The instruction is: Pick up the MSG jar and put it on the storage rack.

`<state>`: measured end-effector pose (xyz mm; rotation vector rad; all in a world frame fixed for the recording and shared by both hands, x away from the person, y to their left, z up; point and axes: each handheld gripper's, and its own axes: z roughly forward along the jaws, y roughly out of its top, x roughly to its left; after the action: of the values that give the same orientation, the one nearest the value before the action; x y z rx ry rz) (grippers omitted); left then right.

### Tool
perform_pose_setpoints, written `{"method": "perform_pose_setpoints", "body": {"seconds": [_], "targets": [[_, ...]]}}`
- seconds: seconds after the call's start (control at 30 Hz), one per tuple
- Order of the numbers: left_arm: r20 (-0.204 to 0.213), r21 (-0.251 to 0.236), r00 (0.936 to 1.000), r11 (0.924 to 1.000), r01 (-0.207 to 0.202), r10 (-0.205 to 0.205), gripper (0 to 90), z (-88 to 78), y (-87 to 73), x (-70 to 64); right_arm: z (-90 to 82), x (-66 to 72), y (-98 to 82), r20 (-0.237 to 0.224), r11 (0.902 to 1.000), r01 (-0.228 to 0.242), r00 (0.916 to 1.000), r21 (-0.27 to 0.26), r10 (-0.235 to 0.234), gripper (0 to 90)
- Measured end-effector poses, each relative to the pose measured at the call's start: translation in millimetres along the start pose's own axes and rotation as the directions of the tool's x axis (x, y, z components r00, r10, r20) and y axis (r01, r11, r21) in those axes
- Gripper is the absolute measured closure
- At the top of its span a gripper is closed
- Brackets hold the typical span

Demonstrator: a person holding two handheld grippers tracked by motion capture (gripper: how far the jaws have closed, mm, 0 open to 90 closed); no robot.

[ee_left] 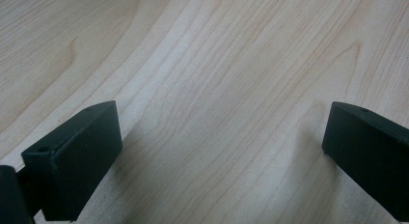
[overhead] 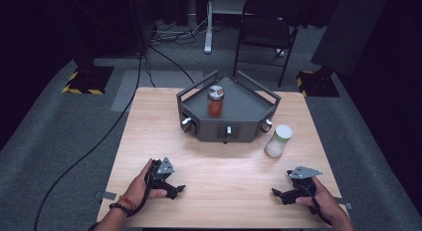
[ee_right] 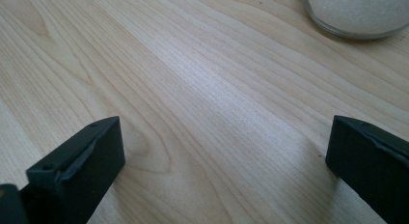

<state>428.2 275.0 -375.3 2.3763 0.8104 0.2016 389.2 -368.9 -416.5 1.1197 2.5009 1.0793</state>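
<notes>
Resting near the table's (overhead: pixel 149 121) front left corner, left gripper (overhead: pixel 175 189) with jaws spread wide over bare wood, nothing between them. Standing by the rear edge, dark grey tray (overhead: pixel 249 104) carrying a red-filled jar (overhead: pixel 215 102); just off its right front corner, a white-filled jar with pale green lid (overhead: pixel 278 140). Resting near the front right corner, right gripper (overhead: pixel 282 195), jaws likewise spread and empty.
</notes>
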Motion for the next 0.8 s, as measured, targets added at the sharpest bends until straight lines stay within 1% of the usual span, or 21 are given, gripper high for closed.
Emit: {"method": "perform_pose_setpoints", "body": {"seconds": [0.27, 0.33, 0.43, 0.5, 0.6, 0.63, 0.67, 0.8], "targets": [[0.0, 0.0, 1.0, 1.0, 0.0, 0.0, 0.1, 0.0, 0.0, 0.1, -0.5, 1.4, -0.5, 0.005, 1.0, 0.0, 1.0, -0.002, 0.0, 0.2], [0.0, 0.0, 1.0, 1.0, 0.0, 0.0, 0.1, 0.0, 0.0, 0.1, -0.7, 2.2, -1.0, 0.011, 1.0, 0.006, 0.9999, -0.005, -0.006, 0.2], [0.0, 0.0, 1.0, 1.0, 0.0, 0.0, 0.0, 0.0, 0.0, 0.1, -2.8, 7.2, 0.0, 0.052, 0.9996, 0.025, 0.9984, -0.009, -0.025, 0.8], [0.0, 0.0, 1.0, 1.0, 0.0, 0.0, 0.1, 0.0, 0.0, 0.1, -5.6, 6.6, -2.0, 0.054, 0.9992, -0.002, 0.9985, -0.039, 0.004, 0.9], [0.0, 0.0, 1.0, 1.0, 0.0, 0.0, 0.1, 0.0, 0.0, 0.1, -10.5, 9.6, -2.0, 0.078, 0.9973, -0.008, 0.9969, -0.072, 0.014, 0.9], [0.0, 0.0, 1.0, 1.0, 0.001, -0.001, 0.1, 0.0, 0.0, 0.1, -10.5, 9.6, -2.0, 0.078, 0.9973, -0.008, 0.9969, -0.072, 0.014, 0.9], [0.0, 0.0, 1.0, 1.0, 0.0, 0.0, 0.0, 0.0, 0.0, 0.1, -12.1, 11.1, -2.6, 0.095, 0.9959, -0.018, 0.9952, -0.089, 0.027, 0.9], [0.0, 0.0, 1.0, 1.0, 0.001, -0.001, 0.0, 0.0, 0.0, 0.1, -13.7, 11.4, -1.9, 0.106, 0.994, -0.031, 0.9935, -0.104, 0.042, 0.9]]}}
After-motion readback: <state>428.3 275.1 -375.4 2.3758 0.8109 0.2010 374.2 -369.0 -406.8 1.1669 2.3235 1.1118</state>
